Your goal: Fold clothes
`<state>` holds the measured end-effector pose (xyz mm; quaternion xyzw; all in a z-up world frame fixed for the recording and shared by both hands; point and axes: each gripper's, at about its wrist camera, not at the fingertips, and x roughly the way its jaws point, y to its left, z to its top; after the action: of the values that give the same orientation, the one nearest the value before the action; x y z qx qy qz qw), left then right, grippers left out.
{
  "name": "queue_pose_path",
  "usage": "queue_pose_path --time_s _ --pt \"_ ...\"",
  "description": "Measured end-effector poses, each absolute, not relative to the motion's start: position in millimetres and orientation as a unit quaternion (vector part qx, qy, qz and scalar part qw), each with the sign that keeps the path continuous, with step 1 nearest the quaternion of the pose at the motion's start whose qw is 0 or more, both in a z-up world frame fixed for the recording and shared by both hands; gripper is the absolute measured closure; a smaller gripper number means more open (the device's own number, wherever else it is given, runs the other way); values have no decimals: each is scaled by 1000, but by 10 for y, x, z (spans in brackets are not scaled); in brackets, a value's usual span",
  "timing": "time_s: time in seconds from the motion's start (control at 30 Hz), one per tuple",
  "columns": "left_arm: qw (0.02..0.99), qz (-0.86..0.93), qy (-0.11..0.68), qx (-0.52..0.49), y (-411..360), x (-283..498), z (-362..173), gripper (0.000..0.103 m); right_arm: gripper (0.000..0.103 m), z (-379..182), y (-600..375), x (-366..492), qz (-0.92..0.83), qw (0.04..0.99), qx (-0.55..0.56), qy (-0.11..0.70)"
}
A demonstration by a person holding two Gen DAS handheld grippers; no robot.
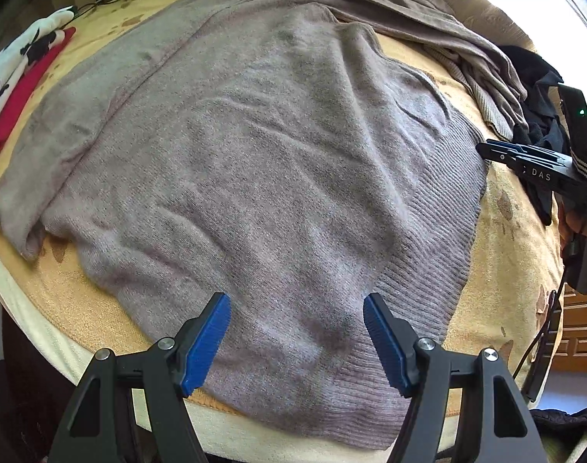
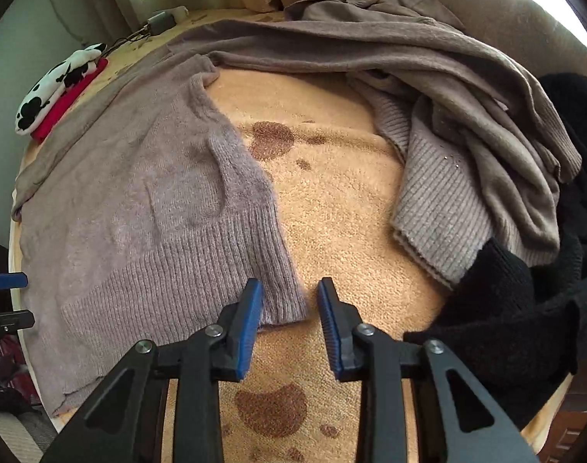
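While brown clothes crowd it, grey sweater lies flat.

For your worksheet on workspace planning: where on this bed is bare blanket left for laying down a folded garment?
One clear patch: bare tan blanket between the mauve sweater and the brown-and-black clothes heap. The heap side is crowded; the folded red and spotted clothes fill the far edge.

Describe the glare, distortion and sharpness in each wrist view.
Left wrist view: blown-out white glare in the top right corner; fisheye bends the tan blanket-covered bed into a dome; the grey knitted sweater is sharp. Right wrist view: the same glare at top right; the black knitted garment loses detail in shadow.
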<state>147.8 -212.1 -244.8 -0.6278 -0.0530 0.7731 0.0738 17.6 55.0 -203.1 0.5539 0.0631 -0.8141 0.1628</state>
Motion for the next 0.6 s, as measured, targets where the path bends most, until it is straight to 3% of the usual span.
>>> queue_pose_path --time_s 0.07,0.13,0.6 --pt "70 772 -53 -630 -2123 1491 -2464 30 93 -2019 475 179 -811 172 552 89" --pt "66 771 -53 -631 -2129 1508 -2485 30 96 -1989 396 234 -809 176 548 120" --pt "92 769 -15 -633 -1907 1696 -2535 30 97 -1661 822 560 -815 137 547 134"
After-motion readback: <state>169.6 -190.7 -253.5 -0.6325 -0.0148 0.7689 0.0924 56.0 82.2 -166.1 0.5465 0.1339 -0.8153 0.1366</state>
